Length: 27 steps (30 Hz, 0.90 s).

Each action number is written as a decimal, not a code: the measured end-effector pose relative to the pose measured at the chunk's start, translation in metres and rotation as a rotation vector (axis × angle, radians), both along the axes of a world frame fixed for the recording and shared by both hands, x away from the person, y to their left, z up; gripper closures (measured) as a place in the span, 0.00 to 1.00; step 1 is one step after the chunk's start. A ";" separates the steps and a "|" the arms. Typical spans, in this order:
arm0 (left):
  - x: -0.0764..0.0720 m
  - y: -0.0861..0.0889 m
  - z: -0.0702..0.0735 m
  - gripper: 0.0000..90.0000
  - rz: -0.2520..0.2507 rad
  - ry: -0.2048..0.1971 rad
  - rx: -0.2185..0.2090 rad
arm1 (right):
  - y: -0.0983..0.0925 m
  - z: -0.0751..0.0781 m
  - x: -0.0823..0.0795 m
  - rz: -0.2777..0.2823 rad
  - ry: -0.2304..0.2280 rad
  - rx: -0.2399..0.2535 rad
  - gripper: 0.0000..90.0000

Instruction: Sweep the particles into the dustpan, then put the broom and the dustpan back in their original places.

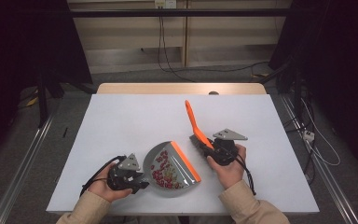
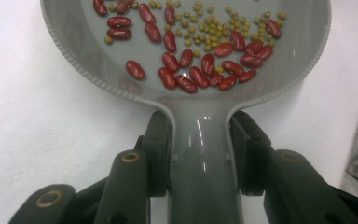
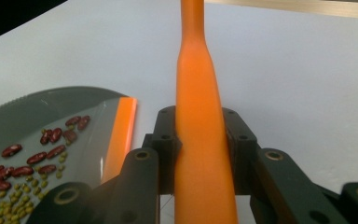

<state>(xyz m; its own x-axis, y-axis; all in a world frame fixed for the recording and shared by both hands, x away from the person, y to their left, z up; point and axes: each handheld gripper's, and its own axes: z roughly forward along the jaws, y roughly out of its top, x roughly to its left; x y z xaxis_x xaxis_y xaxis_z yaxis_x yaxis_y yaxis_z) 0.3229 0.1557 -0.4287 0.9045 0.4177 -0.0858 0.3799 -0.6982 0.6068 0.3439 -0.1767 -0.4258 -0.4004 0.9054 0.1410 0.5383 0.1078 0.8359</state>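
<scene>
- Resting on the white table (image 1: pixel 121 116), a grey dustpan (image 1: pixel 168 158) with an orange front lip (image 1: pixel 185 161) lies near the person's edge, between the two hands.
- The left gripper (image 1: pixel 140 183) is clamped on the dustpan's grey handle (image 2: pixel 204 158); in the left gripper view both black jaws press against the handle's sides just below where it widens into the pan.
- Inside the pan lie dark red beans (image 2: pixel 191 74) mixed with small yellow-green beans (image 2: pixel 214 32), gathered mostly toward the handle end; the high view shows them spread across the pan's rear half.
- The right gripper (image 1: pixel 208 145) is clenched on the orange handle (image 3: pixel 200 116) of a small brush (image 1: pixel 193 119); in the right gripper view the two jaws squeeze the handle from either side.
- In the high view the brush handle slants up and away from the person, its tip pointing toward the far side of the table, while its dark bristle end (image 1: pixel 196 140) sits low, just beside the gripper.
- The brush is close to the dustpan's orange lip, right of it and apart from it; whether the bristles touch the table I cannot tell.
- The left hand (image 1: pixel 103 184) and right hand (image 1: pixel 228 168) enter from the bottom edge in tan sleeves (image 1: pixel 251 207), each wrapped around its gripper's body.
- A black cable (image 1: pixel 95 173) loops from the left gripper.
</scene>
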 end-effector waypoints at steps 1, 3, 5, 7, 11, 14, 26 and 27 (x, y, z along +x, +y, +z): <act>0.000 0.000 0.000 0.70 0.016 -0.003 -0.011 | -0.002 0.000 0.000 -0.004 0.000 0.001 0.79; 0.000 0.000 0.000 0.71 0.034 -0.022 -0.024 | -0.005 0.001 -0.001 -0.009 -0.001 0.002 0.79; 0.000 0.000 0.001 0.71 0.061 -0.038 -0.034 | -0.008 0.001 0.000 -0.015 -0.003 0.002 0.79; 0.003 0.002 0.002 0.71 0.056 -0.026 -0.043 | -0.011 0.002 0.000 -0.019 -0.005 0.002 0.79; 0.005 0.004 0.001 0.71 0.080 -0.020 -0.064 | -0.015 0.003 -0.001 -0.020 -0.008 0.003 0.79; 0.007 0.007 0.004 0.70 0.110 -0.026 -0.087 | -0.018 0.003 -0.001 -0.022 -0.010 0.000 0.79; 0.018 0.024 0.014 0.70 0.278 -0.058 -0.134 | -0.036 0.005 -0.002 -0.038 -0.017 -0.013 0.79; 0.018 0.026 0.013 0.70 0.295 -0.051 -0.140 | -0.038 0.005 -0.002 -0.043 -0.016 -0.015 0.79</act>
